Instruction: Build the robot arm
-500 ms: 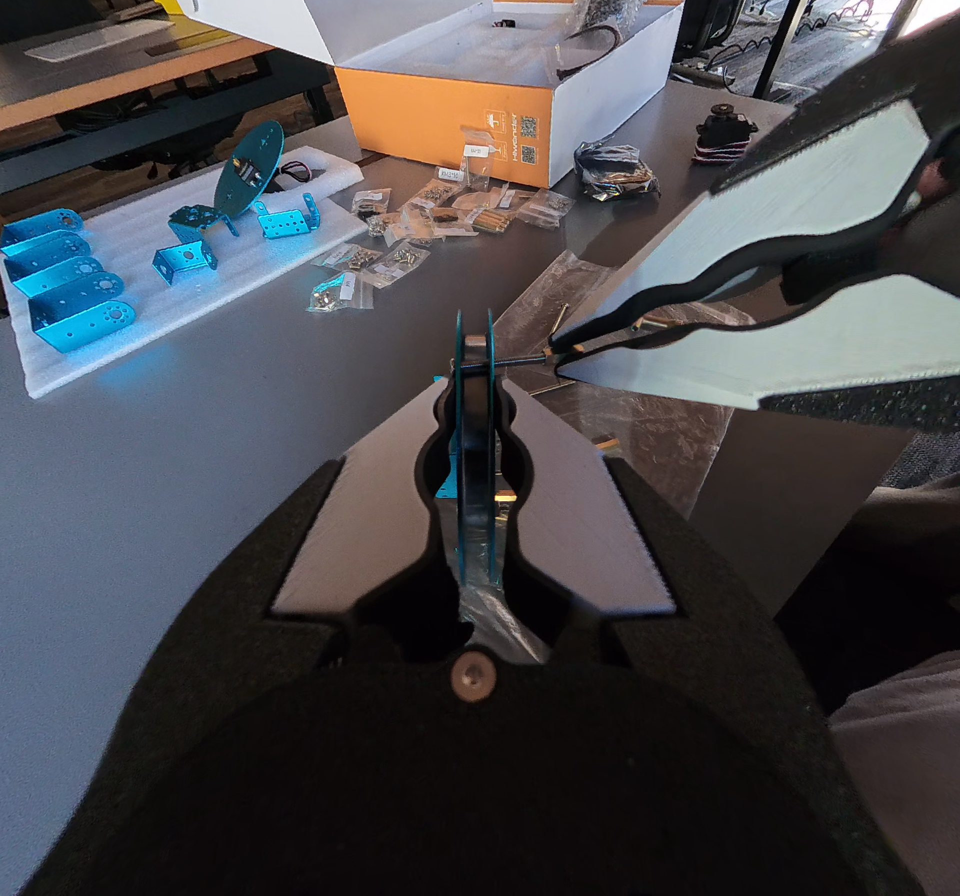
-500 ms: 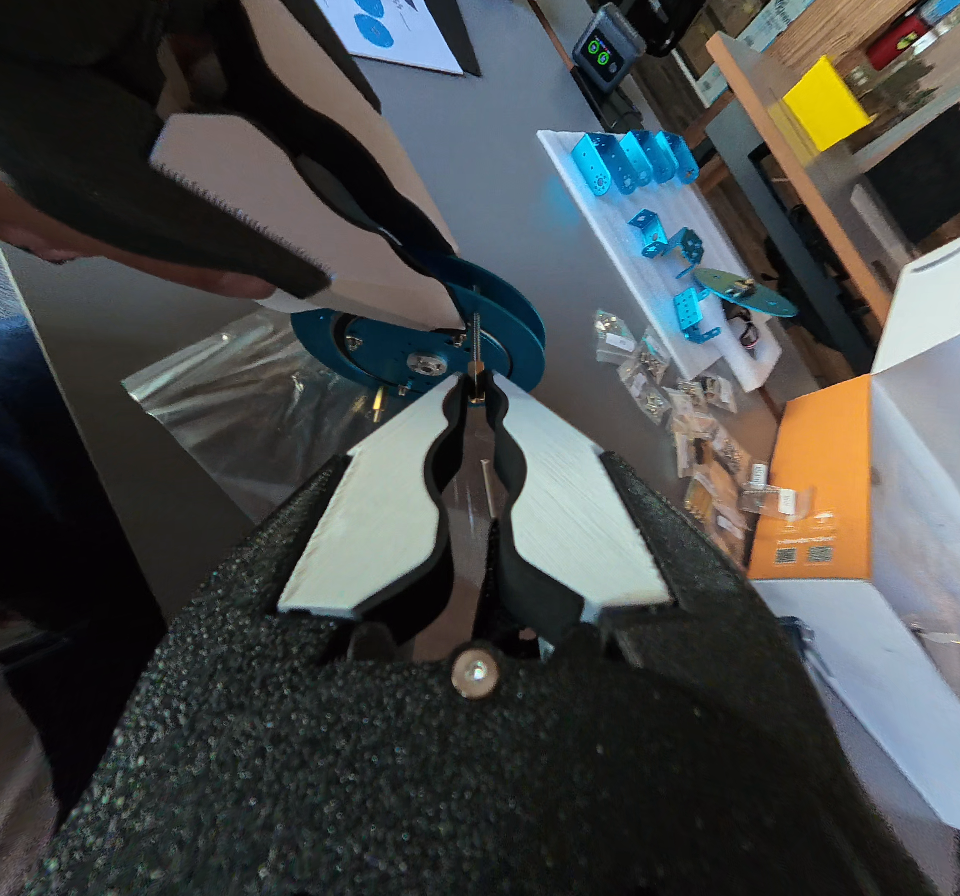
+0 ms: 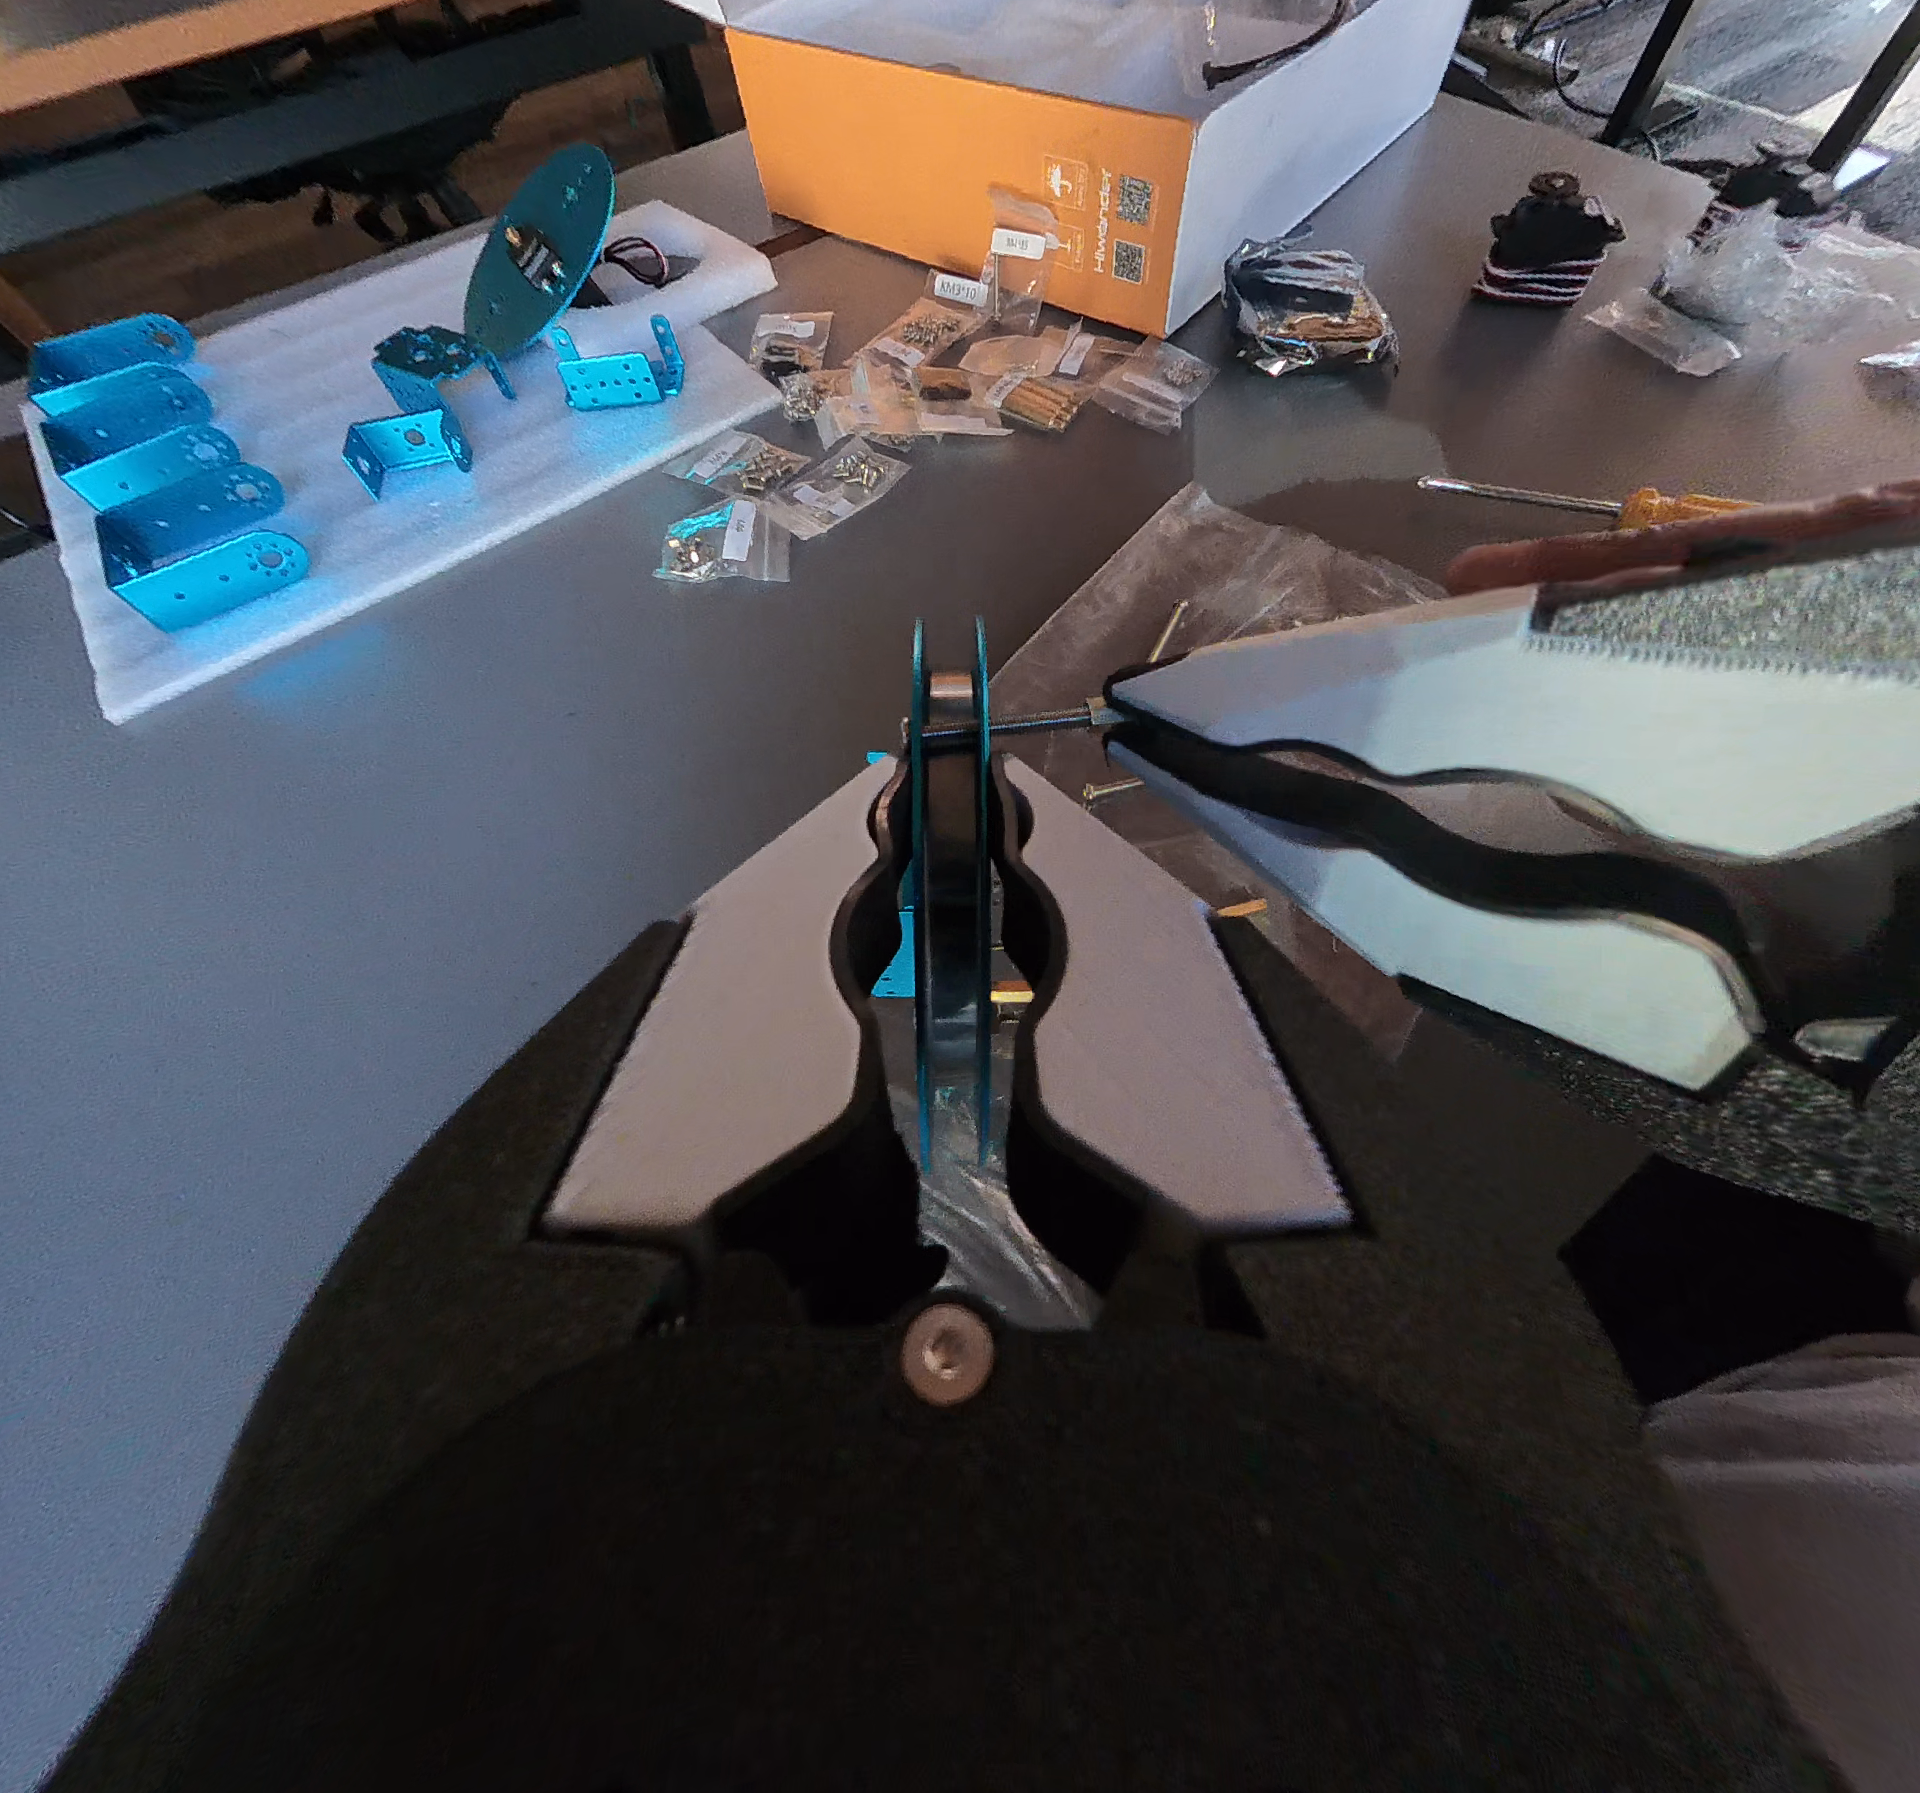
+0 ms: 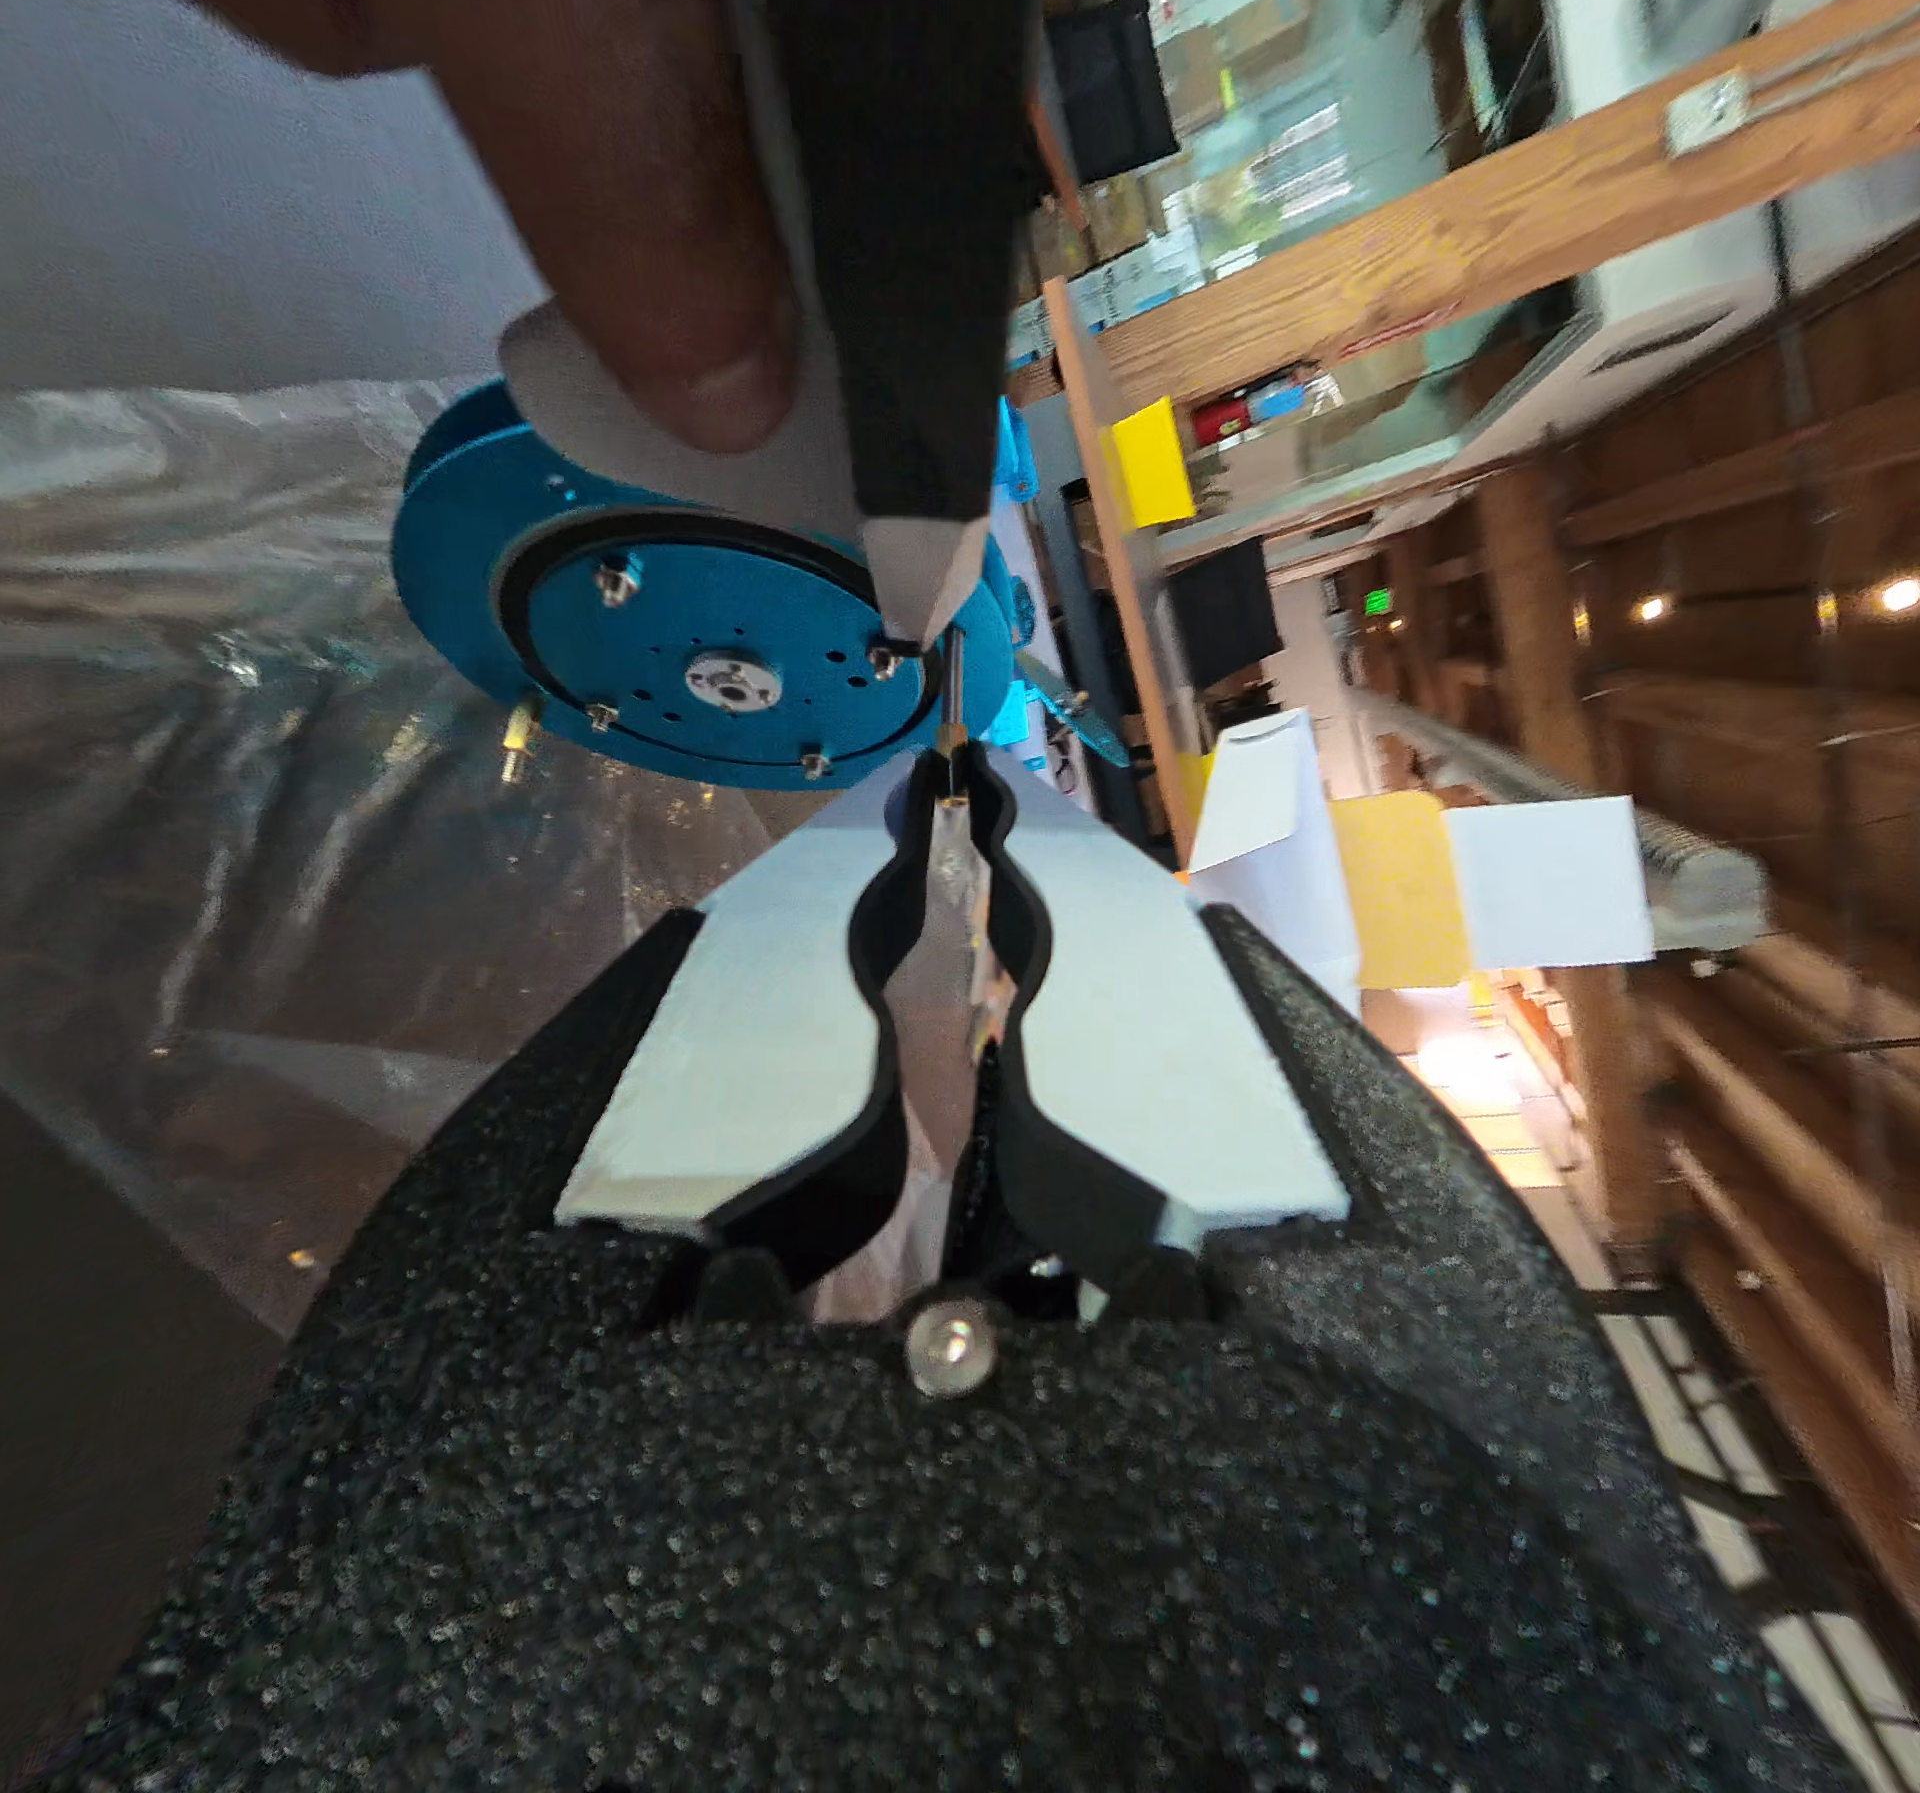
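My left gripper (image 3: 948, 773) is shut on a blue double-disc assembly (image 3: 948, 922), held edge-on above the grey table (image 3: 416, 860). My right gripper (image 3: 1110, 723) comes in from the right, shut on the brass end of a long dark screw (image 3: 1029, 725) that passes through the discs near their rim. In the right wrist view the right gripper (image 4: 949, 758) pinches that screw (image 4: 952, 694) against the face of the blue disc (image 4: 727, 642). The left gripper's fingertip (image 4: 920, 569) clamps the disc from above, with a person's finger (image 4: 623, 237) behind it.
A crinkled clear plastic bag (image 3: 1247, 580) lies under the work. Farther back are small bags of screws (image 3: 883, 413), a white foam sheet (image 3: 312, 600) with blue brackets, an open orange and white box (image 3: 935, 154), an orange-handled screwdriver (image 3: 1621, 502) and a black servo (image 3: 1548, 237).
My right gripper has rolled about the screw's axis, so its view has turned by about a quarter turn. The screw stays in the discs. The left gripper holds the assembly much as before.
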The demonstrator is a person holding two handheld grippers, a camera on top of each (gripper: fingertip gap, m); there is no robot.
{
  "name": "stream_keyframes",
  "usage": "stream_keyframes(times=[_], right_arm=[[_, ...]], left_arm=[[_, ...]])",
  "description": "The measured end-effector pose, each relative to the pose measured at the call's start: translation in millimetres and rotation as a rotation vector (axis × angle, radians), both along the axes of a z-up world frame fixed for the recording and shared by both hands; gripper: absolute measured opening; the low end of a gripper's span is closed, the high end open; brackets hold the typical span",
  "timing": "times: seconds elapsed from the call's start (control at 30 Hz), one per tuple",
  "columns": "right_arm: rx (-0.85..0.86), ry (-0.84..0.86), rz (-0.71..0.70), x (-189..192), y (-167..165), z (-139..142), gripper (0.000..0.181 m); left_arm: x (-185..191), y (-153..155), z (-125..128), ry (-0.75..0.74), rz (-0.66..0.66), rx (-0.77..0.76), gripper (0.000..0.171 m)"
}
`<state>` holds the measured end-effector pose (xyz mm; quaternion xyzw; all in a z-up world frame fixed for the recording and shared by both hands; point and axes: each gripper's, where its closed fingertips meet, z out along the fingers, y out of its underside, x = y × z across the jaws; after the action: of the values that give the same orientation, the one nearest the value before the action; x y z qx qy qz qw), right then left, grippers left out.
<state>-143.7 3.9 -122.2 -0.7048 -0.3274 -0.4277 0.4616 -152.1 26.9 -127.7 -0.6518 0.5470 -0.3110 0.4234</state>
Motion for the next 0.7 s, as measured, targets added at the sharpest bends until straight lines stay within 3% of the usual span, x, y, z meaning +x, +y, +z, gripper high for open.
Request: stream_keyframes(times=[0.2, 0.37, 0.57, 0.7], right_arm=[[0.034, -0.127, -0.003, 5, 5, 3, 0.005], [0.025, -0.044, 0.008, 6, 6, 5, 0.005], [-0.099, 0.434, 0.069, 2, 1, 5, 0.005], [-0.257, 0.87, 0.139, -5, -7, 3, 0.005]], left_arm=[[5, 5, 3, 0.033, -0.001, 0.002, 0.011], [6, 6, 7, 0.031, -0.017, 0.061, 0.011], [4, 1, 10, -0.004, -0.082, 0.166, 0.011], [1, -7, 11, -0.025, -0.151, 0.258, 0.011]])
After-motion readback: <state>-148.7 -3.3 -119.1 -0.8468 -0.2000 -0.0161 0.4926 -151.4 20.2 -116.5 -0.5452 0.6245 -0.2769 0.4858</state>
